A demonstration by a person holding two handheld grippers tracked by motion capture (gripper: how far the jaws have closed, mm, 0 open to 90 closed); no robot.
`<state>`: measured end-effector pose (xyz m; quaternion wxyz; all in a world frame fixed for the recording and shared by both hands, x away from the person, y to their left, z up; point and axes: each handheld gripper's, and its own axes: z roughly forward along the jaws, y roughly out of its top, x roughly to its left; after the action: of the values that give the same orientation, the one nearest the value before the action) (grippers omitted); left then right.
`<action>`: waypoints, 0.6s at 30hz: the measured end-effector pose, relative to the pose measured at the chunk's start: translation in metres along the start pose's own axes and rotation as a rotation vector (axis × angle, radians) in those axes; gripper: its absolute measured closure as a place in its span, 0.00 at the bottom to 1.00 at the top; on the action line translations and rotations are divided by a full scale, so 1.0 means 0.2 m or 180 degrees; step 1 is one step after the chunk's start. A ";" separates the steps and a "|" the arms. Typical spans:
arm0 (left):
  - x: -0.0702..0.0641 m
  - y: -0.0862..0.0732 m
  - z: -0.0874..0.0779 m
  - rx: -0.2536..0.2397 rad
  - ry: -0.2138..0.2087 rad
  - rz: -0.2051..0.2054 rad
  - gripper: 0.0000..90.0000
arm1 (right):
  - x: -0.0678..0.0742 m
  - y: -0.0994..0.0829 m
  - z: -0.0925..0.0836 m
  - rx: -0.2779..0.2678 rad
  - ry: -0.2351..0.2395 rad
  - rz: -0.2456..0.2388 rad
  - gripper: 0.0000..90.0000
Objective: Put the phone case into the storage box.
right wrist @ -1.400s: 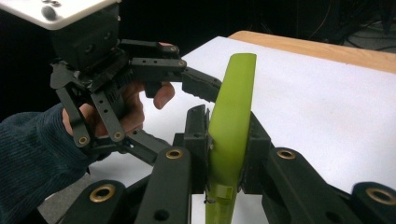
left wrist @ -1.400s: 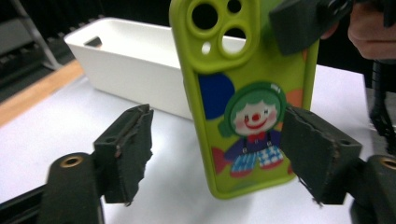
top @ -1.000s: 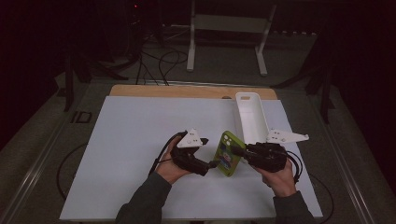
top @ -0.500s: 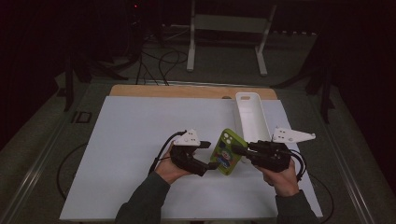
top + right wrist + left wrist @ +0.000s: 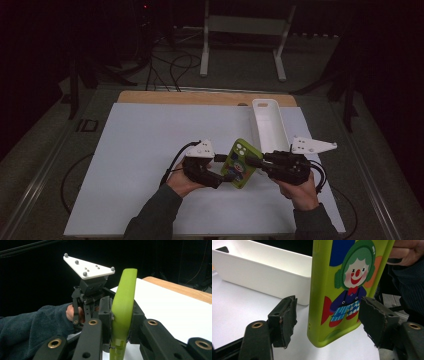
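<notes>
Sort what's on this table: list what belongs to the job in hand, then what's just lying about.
In the job:
- green phone case, clamped in right tongs
- left tongs, closing around the case's lower end, pads not touching

Lying about:
- white tray
- wooden board

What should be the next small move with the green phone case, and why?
Probably the left gripper should finish closing on the phone case. Its jaws have just been closing and stand on either side of the case's lower end, apparently not yet pressing it. The right gripper is clamped on the case's edge, holding it above the table.

Dark room; white stand point(image 5: 243, 30), cables point(image 5: 175, 62) on floor, prob. carpet.
</notes>
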<state>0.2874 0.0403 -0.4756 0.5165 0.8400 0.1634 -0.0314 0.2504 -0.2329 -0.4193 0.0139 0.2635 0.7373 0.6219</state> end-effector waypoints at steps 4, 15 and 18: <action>0.00 0.00 0.00 0.0009 -0.0022 0.0007 0.37 | 0.00 0.00 0.00 -0.0002 0.0013 0.0003 0.86; -0.01 0.00 0.02 0.0059 -0.0162 0.0032 0.46 | 0.00 -0.01 0.01 -0.0046 0.0095 0.0027 0.86; -0.02 0.00 0.01 0.0067 -0.0132 0.0055 0.51 | -0.01 -0.01 0.01 -0.0062 0.0099 0.0023 0.86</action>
<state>0.2846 0.0379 -0.4762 0.5111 0.8459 0.1451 -0.0461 0.2518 -0.2320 -0.4212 0.0027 0.2563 0.7304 0.6331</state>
